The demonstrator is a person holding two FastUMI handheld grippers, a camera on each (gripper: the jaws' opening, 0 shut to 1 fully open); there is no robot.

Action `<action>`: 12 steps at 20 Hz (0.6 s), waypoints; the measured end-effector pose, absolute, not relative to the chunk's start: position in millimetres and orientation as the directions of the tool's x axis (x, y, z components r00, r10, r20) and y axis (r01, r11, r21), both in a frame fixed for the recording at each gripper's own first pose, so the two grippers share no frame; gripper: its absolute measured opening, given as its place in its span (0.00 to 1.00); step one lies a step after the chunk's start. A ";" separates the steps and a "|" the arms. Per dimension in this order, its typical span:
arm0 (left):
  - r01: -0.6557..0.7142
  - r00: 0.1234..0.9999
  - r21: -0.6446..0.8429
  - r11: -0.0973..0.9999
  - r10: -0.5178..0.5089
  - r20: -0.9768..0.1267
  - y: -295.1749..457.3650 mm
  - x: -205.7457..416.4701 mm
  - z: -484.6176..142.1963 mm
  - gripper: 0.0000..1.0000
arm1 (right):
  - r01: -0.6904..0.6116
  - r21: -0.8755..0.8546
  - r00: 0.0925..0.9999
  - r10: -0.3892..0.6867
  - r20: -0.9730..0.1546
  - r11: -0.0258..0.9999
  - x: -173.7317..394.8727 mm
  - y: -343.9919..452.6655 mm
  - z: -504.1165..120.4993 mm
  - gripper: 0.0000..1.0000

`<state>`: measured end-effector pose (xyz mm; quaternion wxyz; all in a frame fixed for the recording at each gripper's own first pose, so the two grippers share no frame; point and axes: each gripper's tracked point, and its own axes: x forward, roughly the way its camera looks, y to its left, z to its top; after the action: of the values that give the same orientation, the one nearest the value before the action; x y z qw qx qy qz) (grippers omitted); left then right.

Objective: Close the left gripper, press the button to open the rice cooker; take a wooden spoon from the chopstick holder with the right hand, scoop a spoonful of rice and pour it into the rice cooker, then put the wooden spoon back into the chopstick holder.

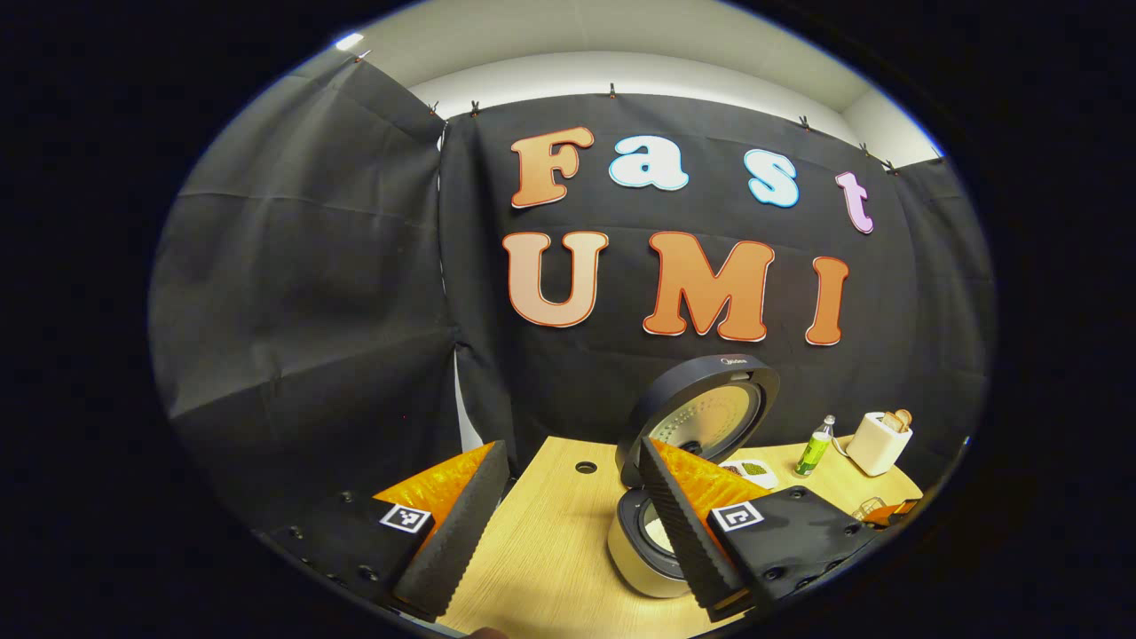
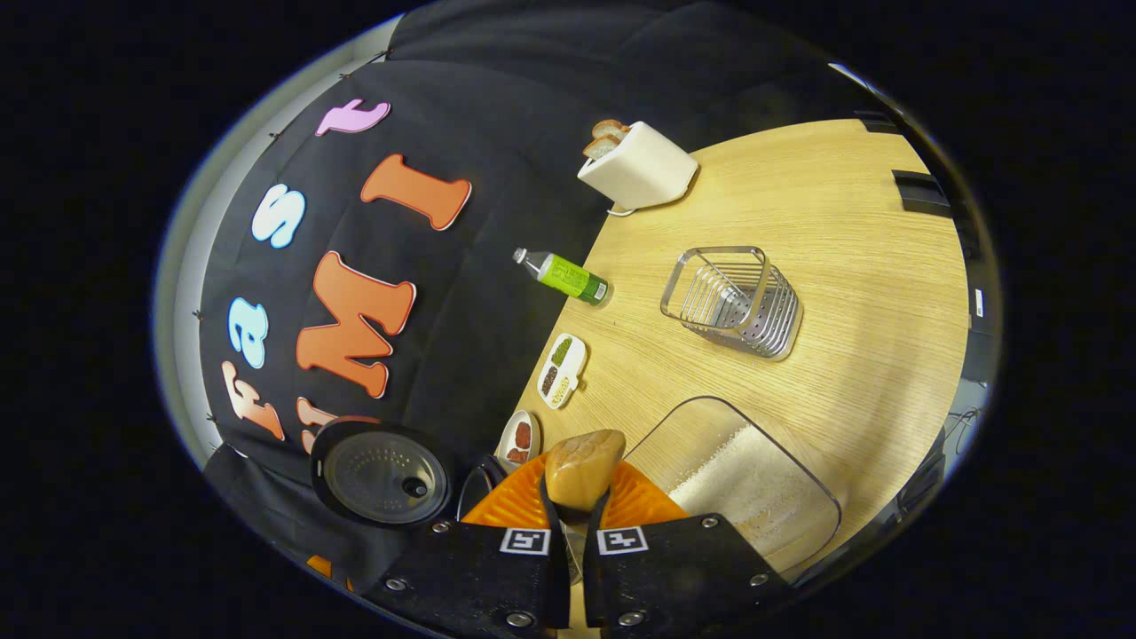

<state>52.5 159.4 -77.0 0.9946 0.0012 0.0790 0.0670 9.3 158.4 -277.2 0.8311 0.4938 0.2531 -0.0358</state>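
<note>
- Clamped between the closed fingers of the right gripper [image 2: 575, 524], the wooden spoon [image 2: 584, 469] is seen with its bowl pointing forward above the bench [image 2: 852, 231].
- Just beside the spoon, a clear container of rice [image 2: 754, 484] is set on the bench.
- The rice cooker [image 1: 652, 541] is seen standing open, its lid [image 1: 710, 404] raised upright.
- The left gripper [image 1: 568, 524] is held wide apart, nothing between its fingers, with the cooker behind its right-hand finger.
- The wire chopstick holder [image 2: 732, 302] is placed farther out, apart from the rice.
- A green bottle [image 2: 568, 275], a toaster [image 2: 639, 164] and small dishes [image 2: 561, 368] are ranged along the wall.
</note>
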 end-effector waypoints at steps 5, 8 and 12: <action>-0.127 0.979 0.003 0.992 0.126 -0.161 156.6 51.3 -80.8 0.96 | 0.306 0.826 0.883 0.184 -0.432 0.474 17.1 154.6 -250.1 0.05; -0.117 0.980 -0.008 0.993 0.114 -0.165 155.5 49.8 -84.7 0.97 | 0.286 0.831 0.888 0.193 -0.417 0.478 27.8 157.1 -230.7 0.05; -0.115 0.978 -0.017 0.993 0.110 -0.175 159.3 46.9 -90.9 0.96 | 0.238 0.821 0.904 0.190 -0.382 0.520 48.6 165.4 -199.5 0.05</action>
<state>46.9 159.3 -90.9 0.9945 -0.0136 0.0870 0.0566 48.6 165.4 -199.5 0.8439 0.4899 0.2185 -0.0141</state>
